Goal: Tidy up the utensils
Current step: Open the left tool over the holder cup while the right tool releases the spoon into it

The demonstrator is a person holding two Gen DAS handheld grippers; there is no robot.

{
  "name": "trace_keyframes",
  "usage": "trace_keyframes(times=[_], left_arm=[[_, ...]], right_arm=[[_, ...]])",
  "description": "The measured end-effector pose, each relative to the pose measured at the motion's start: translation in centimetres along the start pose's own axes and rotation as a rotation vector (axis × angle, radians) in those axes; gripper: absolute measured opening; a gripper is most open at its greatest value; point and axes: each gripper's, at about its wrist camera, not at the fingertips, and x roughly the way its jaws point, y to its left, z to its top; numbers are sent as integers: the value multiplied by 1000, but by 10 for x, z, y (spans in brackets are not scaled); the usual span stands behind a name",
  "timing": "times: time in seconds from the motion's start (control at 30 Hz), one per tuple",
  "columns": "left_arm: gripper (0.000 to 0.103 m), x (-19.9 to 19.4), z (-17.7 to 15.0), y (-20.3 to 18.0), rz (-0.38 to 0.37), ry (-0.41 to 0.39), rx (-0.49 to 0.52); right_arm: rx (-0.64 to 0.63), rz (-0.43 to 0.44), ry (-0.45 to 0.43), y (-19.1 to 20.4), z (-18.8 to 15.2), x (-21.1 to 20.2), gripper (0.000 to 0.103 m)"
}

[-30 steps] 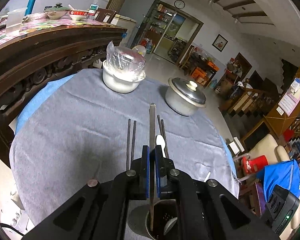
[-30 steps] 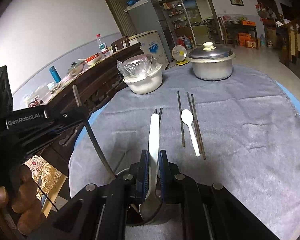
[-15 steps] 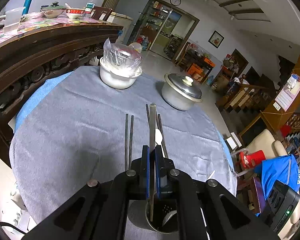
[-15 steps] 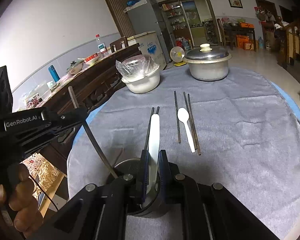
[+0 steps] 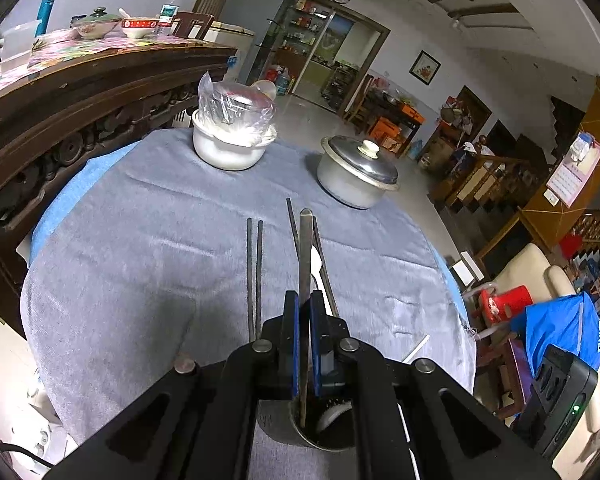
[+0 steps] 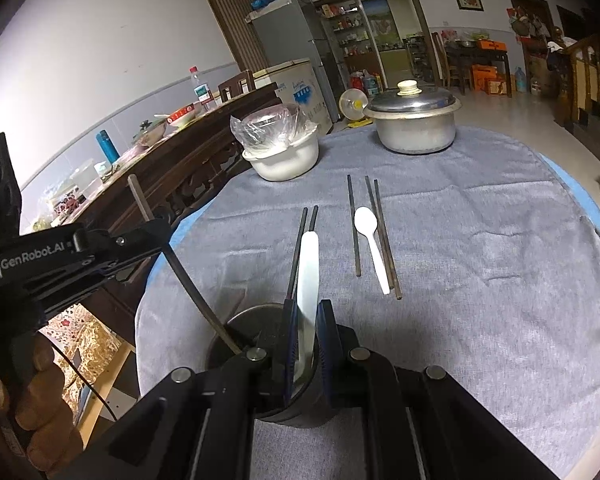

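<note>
Over the dark utensil holder at the tabletop's near edge, both grippers are lowering their loads: the left gripper is pinching a chopstick, the right gripper a white spoon. Next, probably, both jaws should spread, dropping them in; more chopsticks are waiting.

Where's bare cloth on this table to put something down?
Bare cloth lies right of the spoon and chopsticks, out to the table edge, and left of the chopstick pair. It is crowded around the holder, where both grippers work.
</note>
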Motion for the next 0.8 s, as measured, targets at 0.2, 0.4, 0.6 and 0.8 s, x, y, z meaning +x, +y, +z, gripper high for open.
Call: trace_keyframes(times=[0.2,0.4,0.6,0.8], left_arm=[[5,0,0,-2,-18,10,16],[7,-1,-5,-4,-30,42,28],[49,-21,0,5,-44,14,-17],[57,-45,14,28,-36,-54,-85]], right_arm=[[-10,5,8,2,-2,0,12],[13,20,5,-1,-3,-6,13],[74,34,-37,-14,2,-28,42],[151,35,-94,-36,10,-51,60]])
